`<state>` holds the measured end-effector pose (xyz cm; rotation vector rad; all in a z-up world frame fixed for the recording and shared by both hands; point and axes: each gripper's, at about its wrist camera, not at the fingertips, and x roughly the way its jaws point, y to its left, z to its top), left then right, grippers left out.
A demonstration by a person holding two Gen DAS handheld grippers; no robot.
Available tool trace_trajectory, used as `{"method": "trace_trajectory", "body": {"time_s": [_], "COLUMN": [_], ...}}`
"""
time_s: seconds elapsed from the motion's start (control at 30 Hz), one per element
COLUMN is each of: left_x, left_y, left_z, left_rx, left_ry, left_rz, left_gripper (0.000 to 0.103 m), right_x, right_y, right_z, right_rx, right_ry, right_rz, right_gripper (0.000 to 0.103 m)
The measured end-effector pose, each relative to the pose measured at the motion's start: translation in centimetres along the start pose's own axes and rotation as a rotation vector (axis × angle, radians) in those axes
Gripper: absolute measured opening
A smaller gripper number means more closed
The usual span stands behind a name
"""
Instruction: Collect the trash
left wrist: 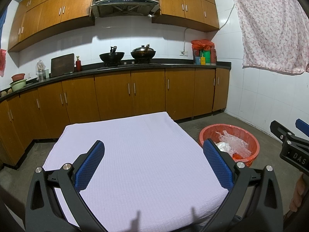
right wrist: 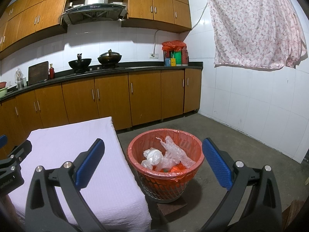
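Note:
A mesh waste basket (right wrist: 166, 183) lined with a red bag stands on the floor just right of the table; its red rim (left wrist: 251, 135) also shows in the left wrist view. Inside lie crumpled clear bubble wrap (right wrist: 173, 152), a white plastic bag (right wrist: 152, 156) and orange scraps (right wrist: 176, 168). My left gripper (left wrist: 153, 148) hangs open over the lilac-covered table (left wrist: 135, 154), nothing between its blue pads. My right gripper (right wrist: 153, 147) is open above the basket's near side, also empty. The right gripper's body (left wrist: 289, 145) appears at the left wrist view's right edge.
Brown cabinets (left wrist: 115, 94) and a dark counter with two woks (left wrist: 127, 55) run along the far wall. A floral cloth (right wrist: 255, 23) hangs on the white tiled right wall. Bare concrete floor (right wrist: 241, 145) lies right of the basket, which sits on a dark block (right wrist: 171, 205).

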<state>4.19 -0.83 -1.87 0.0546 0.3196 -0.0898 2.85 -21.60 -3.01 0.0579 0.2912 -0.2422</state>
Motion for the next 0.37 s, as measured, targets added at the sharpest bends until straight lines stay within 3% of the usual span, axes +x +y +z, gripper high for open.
{"method": "trace_trajectory", "body": {"time_s": [0.37], "left_x": [-0.18], "left_y": [0.06], "left_z": [0.06], "left_rx": [-0.008], "left_ry": [0.005], "left_rz": [0.004], "left_gripper": [0.101], "right_x": [-0.01], "right_y": [0.09], "right_z": [-0.03], "right_rx": [0.0], "right_ry": [0.001], "right_rz": [0.0], "right_gripper": [0.099]}}
